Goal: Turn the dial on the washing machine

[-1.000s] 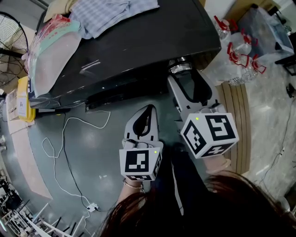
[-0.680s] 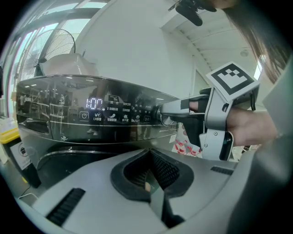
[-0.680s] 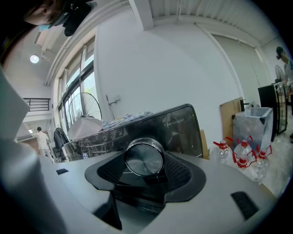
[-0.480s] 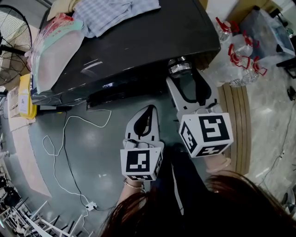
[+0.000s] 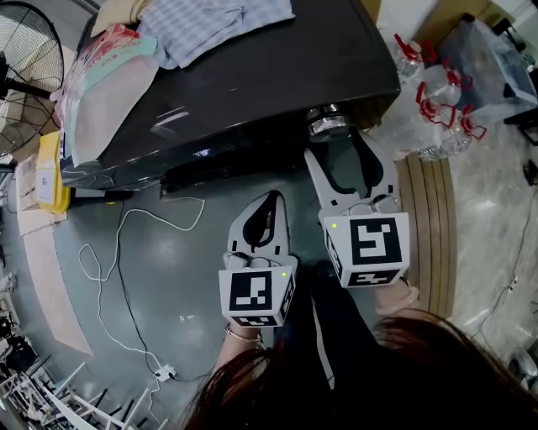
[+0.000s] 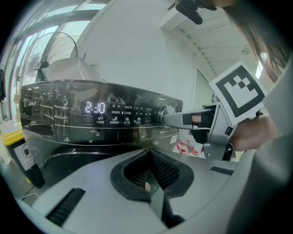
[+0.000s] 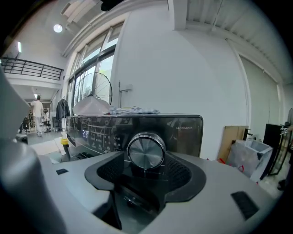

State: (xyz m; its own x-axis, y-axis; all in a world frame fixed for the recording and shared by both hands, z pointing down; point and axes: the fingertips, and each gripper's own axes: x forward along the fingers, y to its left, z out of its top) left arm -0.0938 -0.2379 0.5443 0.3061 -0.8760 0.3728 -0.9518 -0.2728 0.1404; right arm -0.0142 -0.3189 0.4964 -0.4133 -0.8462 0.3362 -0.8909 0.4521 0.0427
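The black washing machine [image 5: 252, 76] has a silver dial [image 5: 328, 126] at the right end of its front panel. My right gripper [image 5: 340, 149] reaches up to it, jaws on either side of the dial and shut on it. In the right gripper view the dial [image 7: 146, 151] fills the gap between the dark pads [image 7: 181, 171]. The left gripper view shows a right finger [image 6: 176, 119] touching the dial [image 6: 165, 113], beside the lit panel [image 6: 95, 108]. My left gripper [image 5: 271, 197] hangs lower, off the machine, shut on nothing.
Folded checked cloth [image 5: 210, 21] and a plastic bag [image 5: 105, 84] lie on the machine's top. A fan [image 5: 25, 59] stands at far left. A white cable [image 5: 118, 252] runs over the floor. Clear bottles with red handles [image 5: 437, 109] and a wooden board [image 5: 433, 227] are at right.
The right gripper's marker cube has rolled about its own axis while its jaws stayed at the dial. The left gripper has not moved.
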